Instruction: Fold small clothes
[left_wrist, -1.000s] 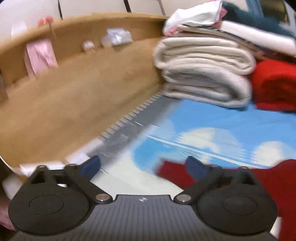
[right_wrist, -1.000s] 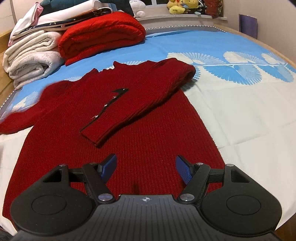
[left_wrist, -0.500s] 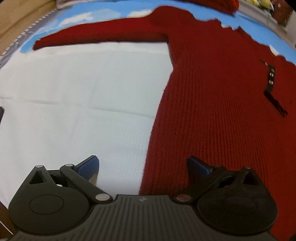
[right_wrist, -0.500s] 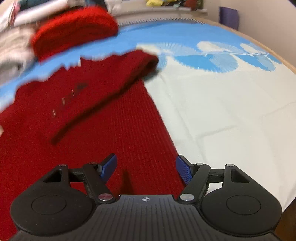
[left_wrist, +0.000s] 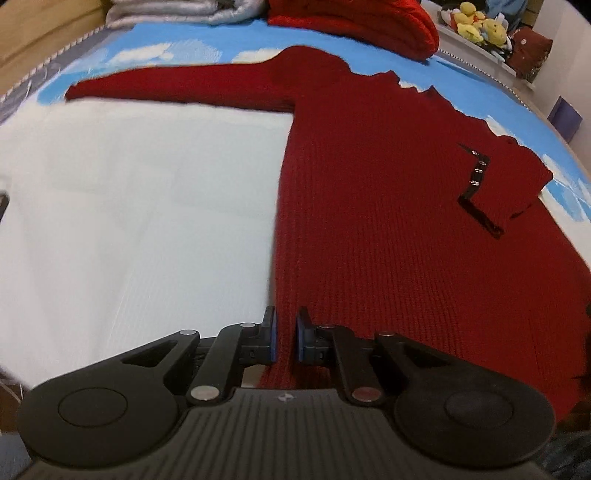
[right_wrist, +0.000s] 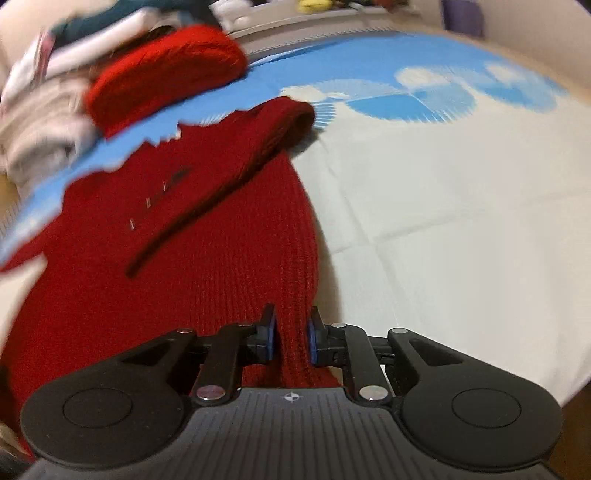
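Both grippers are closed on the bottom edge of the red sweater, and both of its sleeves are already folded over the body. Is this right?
Not fully. Both the left gripper and the right gripper are closed on the bottom edge of the red sweater, but only one sleeve is folded over the body. The left wrist view shows the other sleeve lying stretched out flat on the bedsheet.

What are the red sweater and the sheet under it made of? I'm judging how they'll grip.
Red sweater: looks like a thick ribbed knit, wool or acrylic, matte; vertical ribs show near the right gripper and the left gripper. Sheet: seems a thin, smooth woven fabric, perhaps cotton, with printed blue patterns and fold creases.
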